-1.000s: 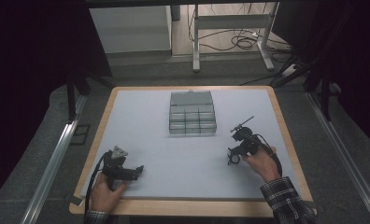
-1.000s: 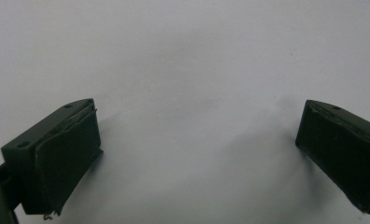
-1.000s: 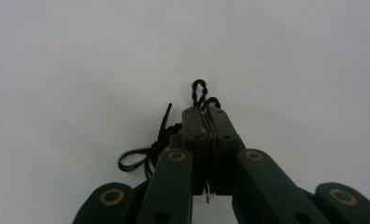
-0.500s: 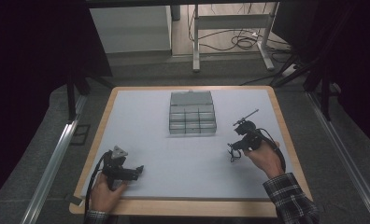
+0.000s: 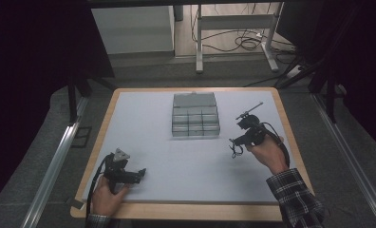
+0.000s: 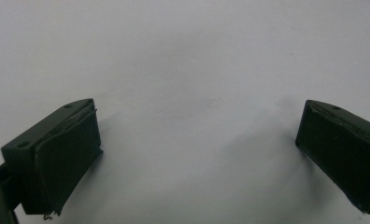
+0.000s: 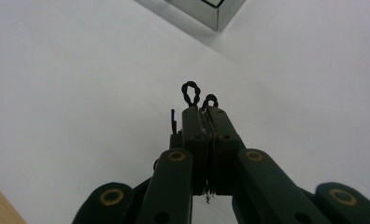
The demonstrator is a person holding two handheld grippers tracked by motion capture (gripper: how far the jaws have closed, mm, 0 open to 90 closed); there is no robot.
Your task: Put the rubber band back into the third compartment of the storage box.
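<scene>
Right gripper: I hold it above the mat, to the right of the box. Its jaws are pressed together on a twisted black wire. In the right gripper view the two pads meet with no gap.

Wire: thin, black, twisted. Two small loops stick out beyond the closed tips in the right gripper view, and one short end stands up beside the left pad. In the high view the wire hangs as a little tangle at the tips, over the mat. I cannot tell if it touches the mat.

Left gripper: it is low over the near left part of the mat, in my left hand. Its jaws stand wide apart and hold nothing; between them I see bare mat in the left gripper view.

Box: grey, with small compartments, in the far middle of the mat, the lid lying open behind it. One corner of the box shows at the top of the right gripper view. It is near the right gripper but apart from it.

Mat: pale, it covers the table with a wooden rim.

Right hand: it comes from the lower right, in a checked sleeve.
</scene>
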